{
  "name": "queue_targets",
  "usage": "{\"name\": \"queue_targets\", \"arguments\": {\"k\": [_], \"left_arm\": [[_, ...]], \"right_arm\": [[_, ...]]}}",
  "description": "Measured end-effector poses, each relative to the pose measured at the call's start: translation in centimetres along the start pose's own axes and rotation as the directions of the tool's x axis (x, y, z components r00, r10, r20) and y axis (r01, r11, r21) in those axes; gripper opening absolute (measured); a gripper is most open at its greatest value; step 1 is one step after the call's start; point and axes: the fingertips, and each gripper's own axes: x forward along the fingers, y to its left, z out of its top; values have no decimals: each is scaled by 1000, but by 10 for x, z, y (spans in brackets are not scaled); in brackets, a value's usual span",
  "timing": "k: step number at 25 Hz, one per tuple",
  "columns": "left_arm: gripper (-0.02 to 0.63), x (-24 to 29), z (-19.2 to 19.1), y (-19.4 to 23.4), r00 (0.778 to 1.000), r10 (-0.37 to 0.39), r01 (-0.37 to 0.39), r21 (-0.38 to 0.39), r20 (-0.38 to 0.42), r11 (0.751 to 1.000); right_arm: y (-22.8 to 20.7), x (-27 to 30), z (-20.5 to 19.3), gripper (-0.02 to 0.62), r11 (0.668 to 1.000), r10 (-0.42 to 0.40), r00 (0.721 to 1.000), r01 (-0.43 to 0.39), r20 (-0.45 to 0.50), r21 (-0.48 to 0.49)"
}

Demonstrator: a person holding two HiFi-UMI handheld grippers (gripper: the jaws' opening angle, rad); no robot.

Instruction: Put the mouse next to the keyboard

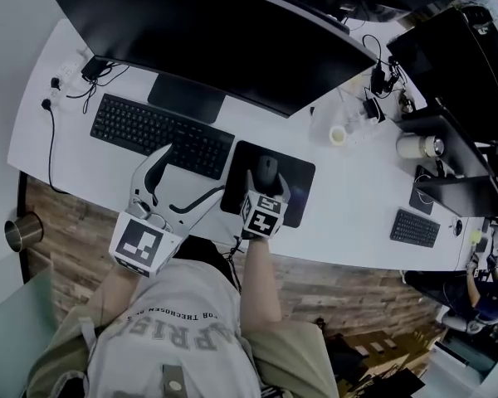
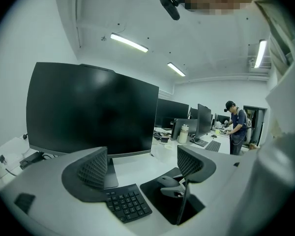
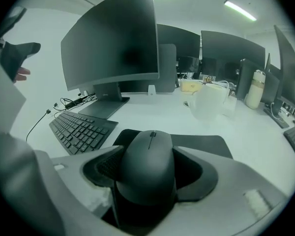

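Mouse (image 3: 148, 166) handling first: we'd call it light, hard plastic, smooth and rounded on top, so it could squirt out of a pinch if we grab too high on the dome. It's not really fragile, but the wheel and buttons up front aren't where we'd squeeze. The best spot looks like the two flanks around the waist, low down, with even pressure from both sides.

That's pretty much where the right claw (image 1: 266, 186) has it. In the right gripper view the jaws are closed in on the mouse, one on each flank. The body fills the gap and the nose with the wheel pokes out forward.

The mouse is over the left half of the black pad (image 1: 303, 181). The pad lies just beside the right end of the keyboard (image 1: 162, 135) on the white worktop (image 1: 357, 206). We can't tell if the mouse is resting on the pad or lifted a hair off it.

The left claw (image 2: 143, 170) is wide apart with nothing in it. It hangs above the keyboard's right end and the pad's left edge, near the mouse but not touching it.
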Motion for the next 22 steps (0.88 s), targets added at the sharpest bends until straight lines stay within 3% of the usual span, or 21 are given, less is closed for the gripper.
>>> {"name": "queue_targets", "arguments": {"k": [6,13,14,16,20,22], "left_arm": [[426,-3,-14,11,998,30,-30,-7,-51,1000],[426,1,-10,17,999,28,-28,-10,-25,1000],[426,1,-10,16,999,27,-27,-10,-23,1000],[426,1,-13,16,999,28,-29,-7,-29,1000],[426,4,-7,14,1000,21,-21,5,-18,1000],[426,4,-4,13,1000,20,-20,7,-7,1000]], "right_arm": [[-3,17,-14,314,1000,-16,998,16,-56,-3],[-1,22,-20,318,1000,1,999,-1,-35,1],[0,21,-20,327,1000,16,999,-16,-36,2],[1,18,-17,412,999,40,999,-40,-26,8],[-4,-13,17,414,999,48,990,-51,130,16],[-6,-40,45,414,998,53,965,-55,257,0]]}}
